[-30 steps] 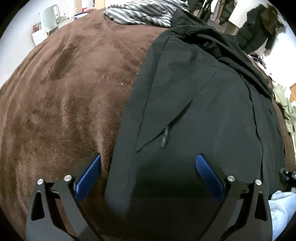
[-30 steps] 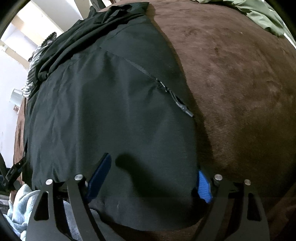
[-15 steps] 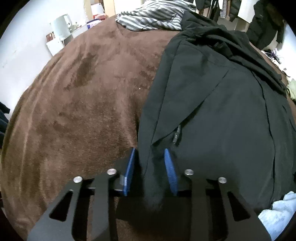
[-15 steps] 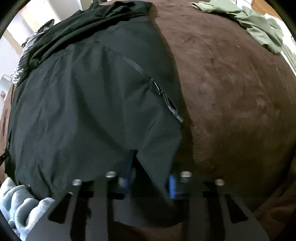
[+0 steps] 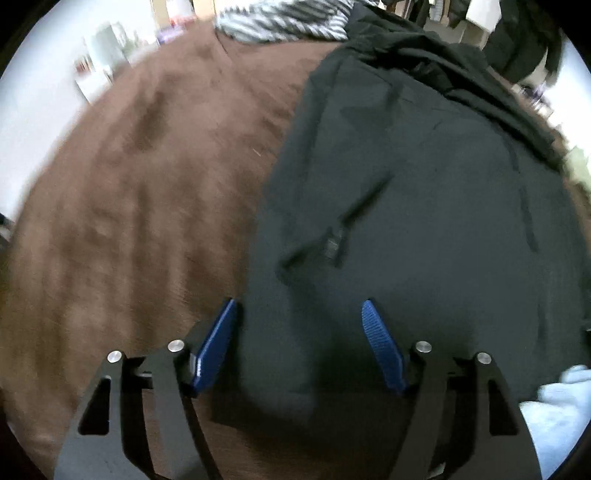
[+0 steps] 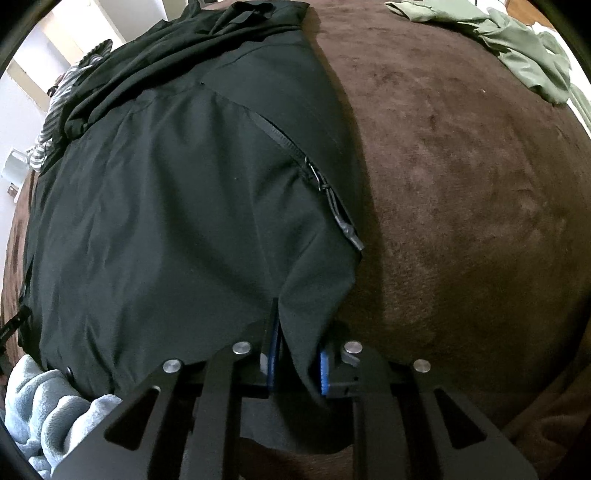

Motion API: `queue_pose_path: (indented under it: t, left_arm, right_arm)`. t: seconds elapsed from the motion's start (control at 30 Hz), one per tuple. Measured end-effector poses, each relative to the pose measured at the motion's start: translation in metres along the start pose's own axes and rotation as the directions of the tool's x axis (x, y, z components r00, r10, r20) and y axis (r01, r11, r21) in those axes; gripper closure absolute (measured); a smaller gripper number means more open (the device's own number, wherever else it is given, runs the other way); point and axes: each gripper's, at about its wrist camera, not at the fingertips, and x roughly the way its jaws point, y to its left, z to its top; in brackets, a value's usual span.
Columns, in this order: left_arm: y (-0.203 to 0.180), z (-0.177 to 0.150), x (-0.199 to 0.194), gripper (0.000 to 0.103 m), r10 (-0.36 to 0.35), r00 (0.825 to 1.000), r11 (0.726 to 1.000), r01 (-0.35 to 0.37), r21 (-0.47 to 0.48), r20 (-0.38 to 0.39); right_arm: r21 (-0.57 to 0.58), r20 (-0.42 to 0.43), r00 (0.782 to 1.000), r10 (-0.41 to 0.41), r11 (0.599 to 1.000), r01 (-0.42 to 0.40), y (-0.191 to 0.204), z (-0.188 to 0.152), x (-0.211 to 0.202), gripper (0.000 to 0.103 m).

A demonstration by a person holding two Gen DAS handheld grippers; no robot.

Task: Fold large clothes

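A large black jacket (image 5: pixel 424 184) lies spread on a brown fleece blanket (image 5: pixel 129 192); it also shows in the right wrist view (image 6: pixel 177 192), with a zipped pocket (image 6: pixel 314 173) near its right edge. My left gripper (image 5: pixel 299 325) is open over the jacket's near left hem, its blue pads (image 5: pixel 218 343) apart, holding nothing. My right gripper (image 6: pixel 297 354) is shut on the jacket's near right hem corner, which bunches up between the pads. The left wrist view is blurred by motion.
A striped garment (image 5: pixel 280 18) lies at the far end of the blanket (image 6: pixel 461 184). A green garment (image 6: pixel 524 48) lies at the far right. A light blue towel (image 6: pixel 44 406) sits by the jacket's near edge, also in the left wrist view (image 5: pixel 554 406).
Both grippers closed on the jacket's hem half a second ago. The left gripper has since opened and let go; the right stays shut on the hem corner.
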Motion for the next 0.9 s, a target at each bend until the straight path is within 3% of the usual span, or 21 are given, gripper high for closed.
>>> queue_pose_path:
  t: [0.2, 0.5, 0.57, 0.73, 0.9]
  left_arm:
    - [-0.003, 0.002, 0.001, 0.036, -0.061, 0.998, 0.997, 0.061, -0.038, -0.003]
    - [-0.023, 0.013, -0.012, 0.064, -0.12, 0.993, 0.992, 0.12, -0.048, 0.0]
    - [-0.028, 0.015, -0.013, 0.077, -0.109, 0.994, 0.994, 0.109, -0.033, -0.004]
    - [-0.031, 0.015, -0.009, 0.08, -0.09, 0.996, 0.996, 0.089, -0.012, -0.009]
    - [-0.027, 0.02, -0.028, 0.081, -0.119, 0.991, 0.992, 0.12, -0.027, 0.054]
  right_arm:
    - [0.001, -0.002, 1.0, 0.0, 1.0, 0.0, 0.0, 0.0, 0.0, 0.084]
    - [0.005, -0.001, 1.0, 0.005, 1.0, -0.005, 0.002, -0.002, 0.003, 0.081]
    - [0.007, -0.001, 1.0, 0.006, 1.0, -0.006, 0.001, -0.004, 0.002, 0.08]
    - [0.007, 0.002, 1.0, 0.004, 1.0, -0.004, 0.001, -0.004, 0.002, 0.082]
    - [0.009, 0.022, 1.0, 0.021, 1.0, -0.021, 0.001, -0.004, 0.0, 0.09]
